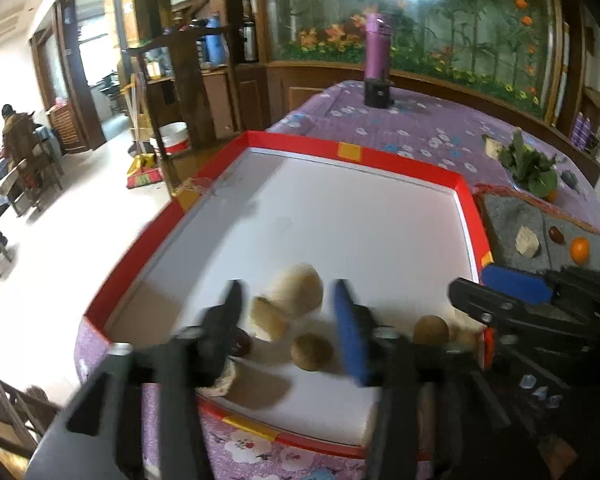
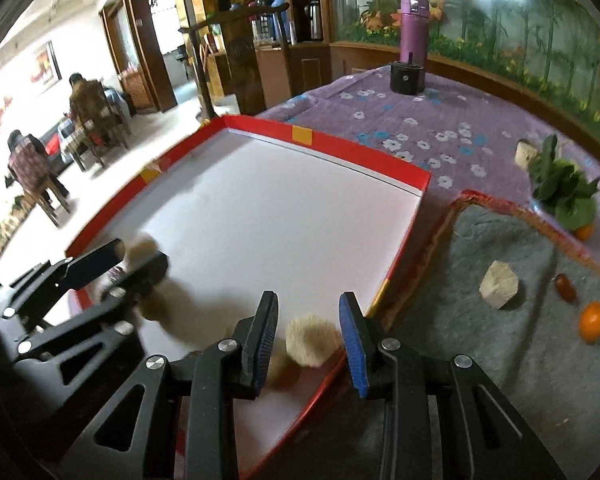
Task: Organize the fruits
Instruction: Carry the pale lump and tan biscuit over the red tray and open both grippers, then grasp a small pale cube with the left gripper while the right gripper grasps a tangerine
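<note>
A red-rimmed white tray (image 1: pixel 466 196) holds several fruits at its near end: a large pale fuzzy piece (image 1: pixel 300 286), a smaller pale piece (image 1: pixel 268 318) and two brown round fruits (image 1: pixel 312 352) (image 1: pixel 431 330). My left gripper (image 1: pixel 287 284) hangs open over them, its jaws well clear of the pale pieces between them. My right gripper (image 2: pixel 308 296) is low over the tray's right edge. Its jaws are narrowly apart around a pale fuzzy piece (image 2: pixel 312 340) that lies below them. The left gripper (image 2: pixel 134 260) shows at the left in the right wrist view.
A grey felt mat (image 2: pixel 480 360) right of the tray carries a pale chunk (image 2: pixel 499 284), a dark date (image 2: pixel 565 286) and an orange (image 2: pixel 593 320). Leafy greens (image 2: pixel 564 192) and a purple bottle (image 2: pixel 413 26) stand farther back on the flowered cloth. People sit at the far left.
</note>
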The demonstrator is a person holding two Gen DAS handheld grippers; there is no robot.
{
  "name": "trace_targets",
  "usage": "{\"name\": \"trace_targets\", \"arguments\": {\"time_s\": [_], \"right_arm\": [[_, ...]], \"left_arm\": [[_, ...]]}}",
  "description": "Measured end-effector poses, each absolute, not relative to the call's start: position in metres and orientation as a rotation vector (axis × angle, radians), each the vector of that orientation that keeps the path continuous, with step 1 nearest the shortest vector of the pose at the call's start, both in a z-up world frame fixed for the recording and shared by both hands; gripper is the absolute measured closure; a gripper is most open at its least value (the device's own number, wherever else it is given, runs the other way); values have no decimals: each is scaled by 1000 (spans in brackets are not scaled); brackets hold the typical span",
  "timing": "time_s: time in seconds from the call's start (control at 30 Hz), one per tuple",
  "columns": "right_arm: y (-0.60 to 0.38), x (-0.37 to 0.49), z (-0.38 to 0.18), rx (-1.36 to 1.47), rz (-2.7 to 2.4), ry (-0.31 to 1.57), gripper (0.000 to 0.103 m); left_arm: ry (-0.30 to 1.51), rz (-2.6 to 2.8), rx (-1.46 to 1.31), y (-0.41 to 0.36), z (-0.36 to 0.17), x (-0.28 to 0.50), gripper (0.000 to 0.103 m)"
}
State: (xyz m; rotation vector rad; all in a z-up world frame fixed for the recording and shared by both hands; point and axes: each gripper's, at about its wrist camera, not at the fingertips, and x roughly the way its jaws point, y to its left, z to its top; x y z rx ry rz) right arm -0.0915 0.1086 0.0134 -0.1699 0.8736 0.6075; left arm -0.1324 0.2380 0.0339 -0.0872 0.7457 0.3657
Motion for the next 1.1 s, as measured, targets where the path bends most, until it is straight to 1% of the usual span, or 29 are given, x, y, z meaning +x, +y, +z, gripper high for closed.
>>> {"name": "trace_targets", "arguments": {"time_s": [0.03,0.07,0.13,0.17,0.2,0.33,0.63,0.73,0.8,0.9,1.1], "right_arm": [[103,-92,18,-144,616,861,68],[99,-92,21,-130,617,850,62],[84,-92,29,-102,604,812,56],[77,-90,32,-93,589,800,54],[68,-88,35,-86,574,791,54],[15,-72,37,-36,477,774,54],[-118,-45,21,82,251,810,53],[-145,-40,19,106,219,817,53],[-153,-35,18,120,226,828,52],[-153,-27,15,126,269,853,45],[-134,-14,4,109,335,879,44]], "left_arm": [[733,375,-85,238,36,-134,39],[720,383,-80,238,39,-135,37],[708,386,-70,234,45,-136,36],[703,383,-65,230,48,-137,32],[702,377,-61,228,49,-136,30],[703,312,-15,201,53,-130,30],[720,135,101,124,61,-100,28],[737,88,136,100,61,-84,26],[750,67,154,89,59,-74,26],[786,59,171,79,52,-56,26],[841,62,172,68,43,-28,26]]}}
